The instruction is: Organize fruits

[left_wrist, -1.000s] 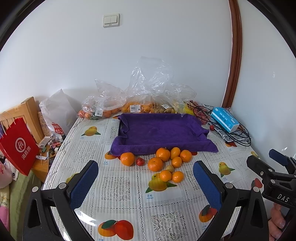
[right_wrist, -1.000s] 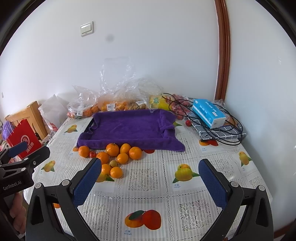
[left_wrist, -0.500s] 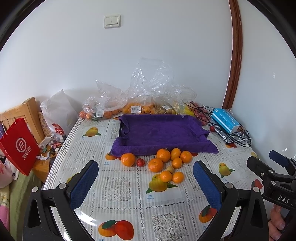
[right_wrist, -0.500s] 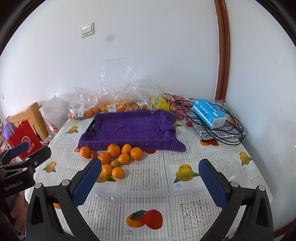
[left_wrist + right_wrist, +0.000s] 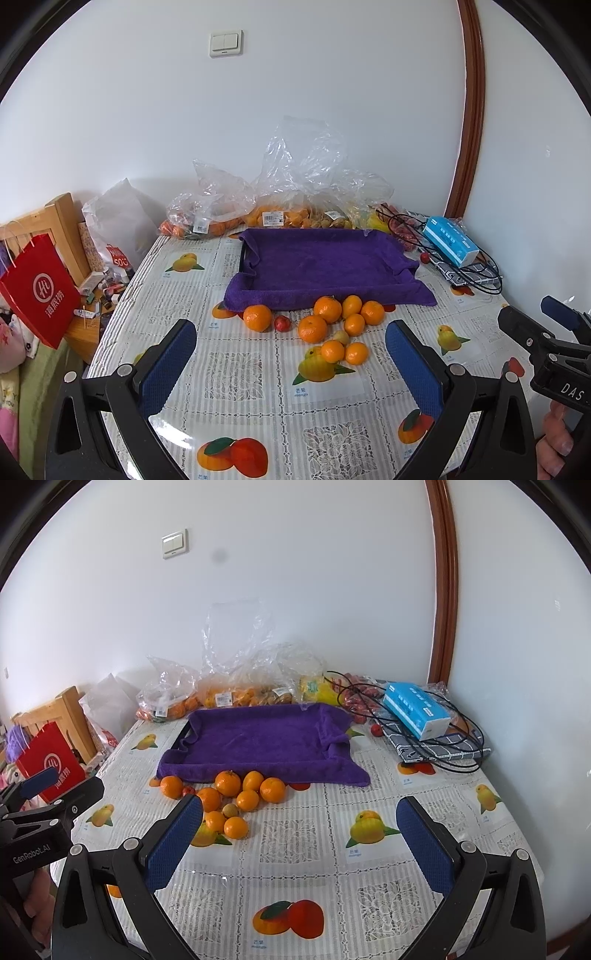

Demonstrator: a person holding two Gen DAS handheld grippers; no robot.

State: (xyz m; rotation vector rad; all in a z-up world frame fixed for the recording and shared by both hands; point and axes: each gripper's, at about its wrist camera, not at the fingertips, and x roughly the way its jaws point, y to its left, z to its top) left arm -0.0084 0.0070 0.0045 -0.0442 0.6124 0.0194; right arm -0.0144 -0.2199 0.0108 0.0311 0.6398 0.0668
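Several loose oranges [image 5: 312,328] [image 5: 228,783] lie on the fruit-print tablecloth, just in front of a tray lined with a purple towel [image 5: 321,264] [image 5: 258,736]. A small red fruit [image 5: 282,323] and a small pale fruit [image 5: 340,336] sit among them. My left gripper [image 5: 290,363] hovers open over the near table, short of the pile. My right gripper [image 5: 300,838] is open too, to the right of the pile. Each gripper shows at the edge of the other's view, with nothing between its fingers.
Clear plastic bags of fruit [image 5: 273,214] line the wall behind the tray. A blue tissue box [image 5: 448,246] and black cables [image 5: 436,738] lie at the back right. A red paper bag [image 5: 38,290] and a wooden chair [image 5: 59,225] stand off the table's left edge.
Both views have drifted slightly; the table contents sit a little lower in frame. Nothing was grasped or moved on the table.
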